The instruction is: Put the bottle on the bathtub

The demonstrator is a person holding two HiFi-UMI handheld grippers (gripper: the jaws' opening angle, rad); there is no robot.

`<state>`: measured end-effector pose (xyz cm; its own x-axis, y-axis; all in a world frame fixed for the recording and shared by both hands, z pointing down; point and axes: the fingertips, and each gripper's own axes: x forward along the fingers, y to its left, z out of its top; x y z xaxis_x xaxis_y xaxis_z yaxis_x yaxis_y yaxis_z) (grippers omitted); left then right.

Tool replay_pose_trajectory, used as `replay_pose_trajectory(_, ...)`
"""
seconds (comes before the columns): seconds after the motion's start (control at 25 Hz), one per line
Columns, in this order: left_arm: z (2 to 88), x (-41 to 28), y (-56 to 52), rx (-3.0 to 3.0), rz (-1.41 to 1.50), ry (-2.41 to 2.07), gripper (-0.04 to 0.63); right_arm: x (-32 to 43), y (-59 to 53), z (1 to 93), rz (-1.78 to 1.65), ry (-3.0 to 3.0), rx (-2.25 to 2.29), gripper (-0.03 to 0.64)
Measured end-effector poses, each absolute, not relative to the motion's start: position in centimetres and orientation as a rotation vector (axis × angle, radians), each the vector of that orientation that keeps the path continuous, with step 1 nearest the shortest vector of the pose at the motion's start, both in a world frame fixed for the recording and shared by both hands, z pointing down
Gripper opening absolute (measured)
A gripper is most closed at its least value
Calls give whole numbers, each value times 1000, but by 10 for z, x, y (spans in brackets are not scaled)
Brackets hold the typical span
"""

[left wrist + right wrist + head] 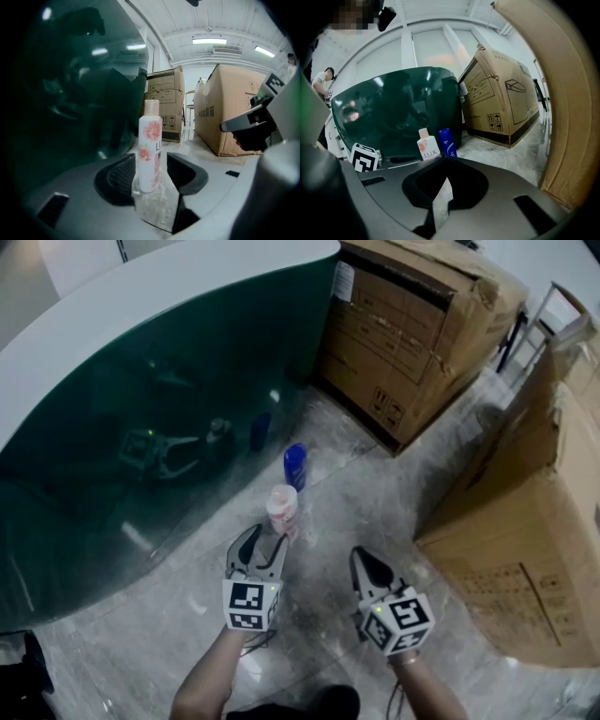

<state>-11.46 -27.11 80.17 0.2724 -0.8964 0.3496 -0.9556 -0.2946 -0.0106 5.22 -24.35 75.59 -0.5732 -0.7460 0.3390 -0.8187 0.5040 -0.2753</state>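
A white bottle (282,507) with pink flowers and a peach cap stands upright on the floor beside the dark green bathtub (94,390). The tub has a broad white rim (141,287). My left gripper (267,536) is open, low at the floor, with one jaw on each side of the white bottle (150,154) and a narrow gap at both pads. A blue bottle (294,465) stands just behind it, close to the tub wall. My right gripper (362,557) is shut and empty, to the right of the bottles. From it I see the white bottle (427,147) and the blue bottle (447,143) ahead.
A big cardboard box (422,324) stands behind the bottles at the tub's end, and another cardboard box (525,549) is close on my right. The glossy tub wall (70,93) mirrors the grippers. The floor (356,493) is pale and dusty. A person (321,79) stands far left.
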Motion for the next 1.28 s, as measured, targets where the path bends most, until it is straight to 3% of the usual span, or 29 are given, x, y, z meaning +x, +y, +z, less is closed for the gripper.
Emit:
replay_pose_trajectory(0.44,777,-139,-227,2223,409,-1774,6,49,-228,756,596,-2544,1321,2)
replay_pose_trajectory(1.28,761,-133,-209,2253,375,-1654,3,54,-216,743,502,-2448,1311,2)
